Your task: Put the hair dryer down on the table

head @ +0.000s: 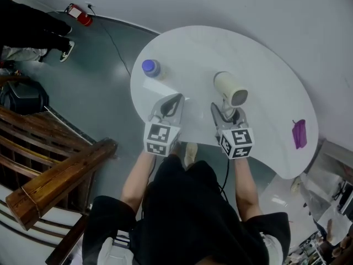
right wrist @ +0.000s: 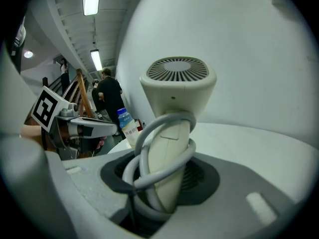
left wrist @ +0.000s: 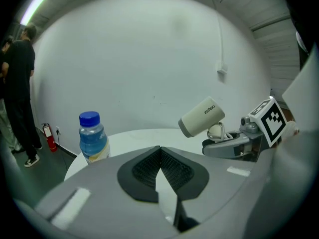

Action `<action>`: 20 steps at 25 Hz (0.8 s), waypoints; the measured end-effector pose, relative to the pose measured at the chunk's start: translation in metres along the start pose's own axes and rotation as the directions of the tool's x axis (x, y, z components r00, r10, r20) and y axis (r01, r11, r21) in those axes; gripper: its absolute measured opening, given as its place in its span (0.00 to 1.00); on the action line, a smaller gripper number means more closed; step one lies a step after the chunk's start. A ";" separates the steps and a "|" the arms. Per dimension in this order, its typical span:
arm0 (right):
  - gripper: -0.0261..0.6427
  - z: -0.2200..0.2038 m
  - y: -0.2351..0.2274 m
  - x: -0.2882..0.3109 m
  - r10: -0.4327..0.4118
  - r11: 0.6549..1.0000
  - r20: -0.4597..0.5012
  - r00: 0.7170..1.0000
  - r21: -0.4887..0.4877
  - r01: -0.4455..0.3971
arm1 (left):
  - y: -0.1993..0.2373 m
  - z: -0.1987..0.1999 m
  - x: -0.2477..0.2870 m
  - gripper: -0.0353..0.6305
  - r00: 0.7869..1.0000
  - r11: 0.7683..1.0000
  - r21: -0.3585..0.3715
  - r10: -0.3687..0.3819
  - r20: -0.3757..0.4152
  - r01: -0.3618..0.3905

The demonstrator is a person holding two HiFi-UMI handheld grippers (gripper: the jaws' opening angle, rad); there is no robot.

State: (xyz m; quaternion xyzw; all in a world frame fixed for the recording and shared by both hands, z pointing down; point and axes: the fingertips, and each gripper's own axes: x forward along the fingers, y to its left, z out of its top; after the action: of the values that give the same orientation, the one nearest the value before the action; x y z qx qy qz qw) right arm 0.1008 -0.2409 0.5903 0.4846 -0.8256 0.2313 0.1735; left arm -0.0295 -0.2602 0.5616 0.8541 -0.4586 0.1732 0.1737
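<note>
A cream hair dryer [head: 230, 88] [left wrist: 202, 116] [right wrist: 177, 98] stands upright over the near part of the round white table [head: 265, 54], its barrel pointing to the right. My right gripper [head: 226, 114] [right wrist: 164, 178] is shut on its handle, and the grey cord [right wrist: 149, 148] is wound round that handle. My left gripper [head: 172, 105] [left wrist: 160, 158] hovers to the left of it, over the table's near edge, jaws closed together with nothing between them. The right gripper view also shows the left gripper [right wrist: 82, 126] off to the side.
A bottle with a blue cap [head: 151, 68] [left wrist: 92, 136] stands at the table's left. A purple thing [head: 299, 133] lies at its right edge. Wooden railing [head: 55, 181] runs at the left. People [head: 33, 26] and a red fire extinguisher [head: 79, 14] are on the floor beyond.
</note>
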 end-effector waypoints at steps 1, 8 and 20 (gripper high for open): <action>0.33 -0.002 0.000 0.003 0.002 1.000 -0.007 1.000 0.002 -0.002 | 0.002 -0.003 0.003 0.06 1.000 1.000 -0.002 0.000 -0.006 0.000; 0.33 -0.020 -0.004 0.024 0.009 1.000 -0.060 0.998 0.007 -0.009 | 0.009 -0.018 0.024 0.06 0.999 1.000 -0.017 -0.007 -0.047 0.007; 0.33 -0.041 -0.013 0.052 -0.001 1.000 -0.108 0.994 0.027 0.004 | 0.019 -0.032 0.041 0.06 0.997 1.000 -0.028 -0.015 -0.078 0.013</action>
State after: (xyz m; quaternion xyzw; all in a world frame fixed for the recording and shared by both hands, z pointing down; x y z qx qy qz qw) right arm 0.0906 -0.2614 0.6538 0.4748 -0.8110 0.2682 0.2117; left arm -0.0282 -0.2850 0.6106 0.8475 -0.4476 0.1990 0.2045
